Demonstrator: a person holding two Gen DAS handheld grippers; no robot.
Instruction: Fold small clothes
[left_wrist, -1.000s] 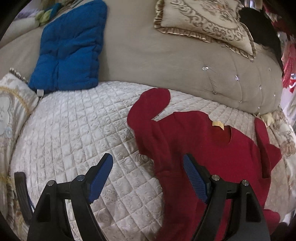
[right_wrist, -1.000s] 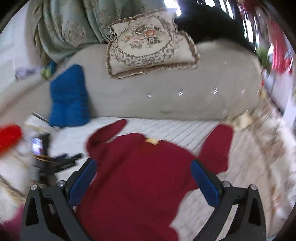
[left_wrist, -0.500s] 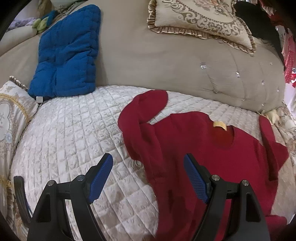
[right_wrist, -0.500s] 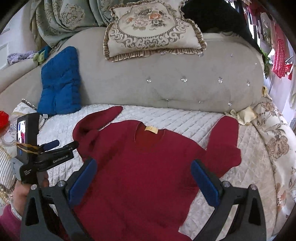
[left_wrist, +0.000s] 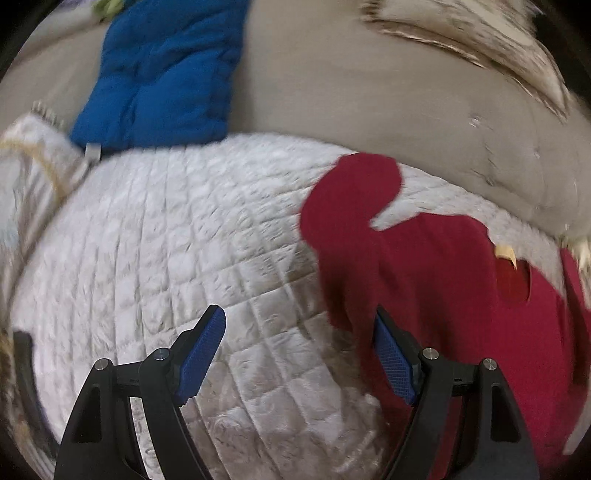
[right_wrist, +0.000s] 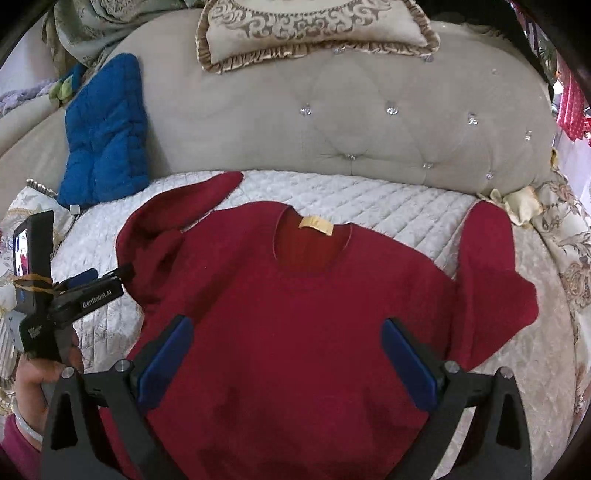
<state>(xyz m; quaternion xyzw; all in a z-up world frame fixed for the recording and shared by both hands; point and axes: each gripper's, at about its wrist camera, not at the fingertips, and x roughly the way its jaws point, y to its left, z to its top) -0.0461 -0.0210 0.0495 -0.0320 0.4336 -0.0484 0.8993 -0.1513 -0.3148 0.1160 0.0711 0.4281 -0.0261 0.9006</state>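
Observation:
A small dark red sweater (right_wrist: 295, 314) lies flat, front up, on the white quilted sofa seat (right_wrist: 369, 199), collar with a yellow label (right_wrist: 316, 225) toward the backrest, both sleeves bent upward. My right gripper (right_wrist: 288, 354) is open and empty, hovering over the sweater's body. My left gripper (left_wrist: 299, 350) is open and empty over the quilt, its right finger at the edge of the sweater's left sleeve (left_wrist: 351, 206). The left gripper also shows in the right wrist view (right_wrist: 92, 288), beside that sleeve.
A beige tufted backrest (right_wrist: 332, 122) rises behind the seat. A blue cushion (right_wrist: 103, 133) leans at the left, an ornate fringed pillow (right_wrist: 314, 29) on top. Patterned cushions sit at the left edge (left_wrist: 33, 166) and right edge (right_wrist: 569, 258).
Both grippers have moved closer to the sweater. The left wrist view has shifted left and is now blurred with motion. Both stay open.

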